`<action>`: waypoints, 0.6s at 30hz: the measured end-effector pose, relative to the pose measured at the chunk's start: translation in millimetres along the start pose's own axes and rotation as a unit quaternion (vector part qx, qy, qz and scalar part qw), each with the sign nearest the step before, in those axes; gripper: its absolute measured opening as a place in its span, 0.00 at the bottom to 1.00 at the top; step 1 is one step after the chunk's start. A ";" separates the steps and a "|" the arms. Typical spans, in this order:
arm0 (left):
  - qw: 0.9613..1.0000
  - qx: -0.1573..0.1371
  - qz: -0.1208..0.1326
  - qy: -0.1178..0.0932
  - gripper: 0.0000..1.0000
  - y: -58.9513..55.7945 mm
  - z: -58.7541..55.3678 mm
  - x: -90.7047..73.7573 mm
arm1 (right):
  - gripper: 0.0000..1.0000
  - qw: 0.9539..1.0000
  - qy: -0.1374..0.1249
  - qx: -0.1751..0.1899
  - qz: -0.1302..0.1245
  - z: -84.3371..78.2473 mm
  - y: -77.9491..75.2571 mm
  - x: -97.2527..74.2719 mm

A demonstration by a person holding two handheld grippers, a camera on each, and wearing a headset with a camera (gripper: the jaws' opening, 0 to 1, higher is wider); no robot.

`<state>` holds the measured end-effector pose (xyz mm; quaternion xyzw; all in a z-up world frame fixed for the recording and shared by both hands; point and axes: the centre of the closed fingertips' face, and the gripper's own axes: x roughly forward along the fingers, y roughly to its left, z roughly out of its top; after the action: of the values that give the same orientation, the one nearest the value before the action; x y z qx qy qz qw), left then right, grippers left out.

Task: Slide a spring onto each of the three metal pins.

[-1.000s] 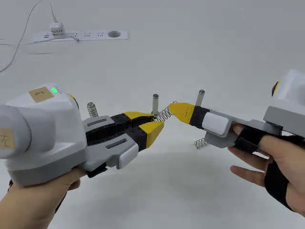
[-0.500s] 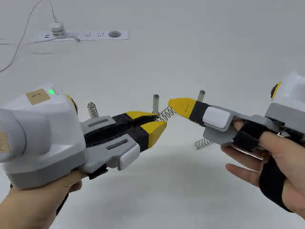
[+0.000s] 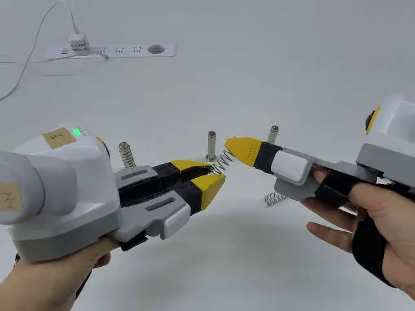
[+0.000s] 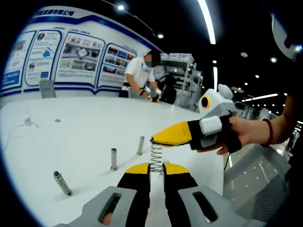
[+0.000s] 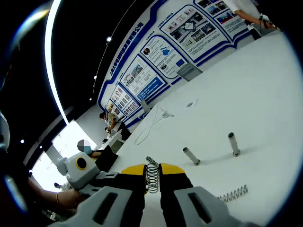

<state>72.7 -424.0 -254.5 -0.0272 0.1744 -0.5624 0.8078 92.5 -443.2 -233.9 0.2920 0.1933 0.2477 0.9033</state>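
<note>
One spring (image 3: pixel 222 160) between both tongs (image 4: pixel 156 166) (image 5: pixel 151 166)

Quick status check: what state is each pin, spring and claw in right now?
left pin: spring on it.
middle pin: bare.
right pin: bare.
held spring: gripped by both claws.
loose spring: lying on table.
left claw: shut on held spring.
right claw: shut on held spring.

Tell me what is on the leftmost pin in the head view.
A spring is slid over the leftmost pin, its coils hiding the shaft. The left gripper, holding another spring, covers the pin's base in the head view.
</note>
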 end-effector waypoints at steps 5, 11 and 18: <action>1.000 0.000 0.001 -0.006 0.08 1.6 2.0 2.0 | 0.11 0.999 0.014 -0.032 0.001 -5.6 1.4 1.2; 1.000 0.009 0.008 0.005 0.15 3.5 -3.4 2.7 | 0.11 0.999 0.012 -0.043 -0.005 -4.1 -0.6 2.4; 1.000 0.019 0.016 0.018 0.22 5.7 -8.3 1.9 | 0.11 0.997 0.016 -0.076 -0.010 -0.3 -0.9 4.0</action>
<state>75.9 -422.3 -264.1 0.0010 0.1793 -0.5526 0.8139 95.8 -441.5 -235.5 0.2169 0.1912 0.2575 0.9220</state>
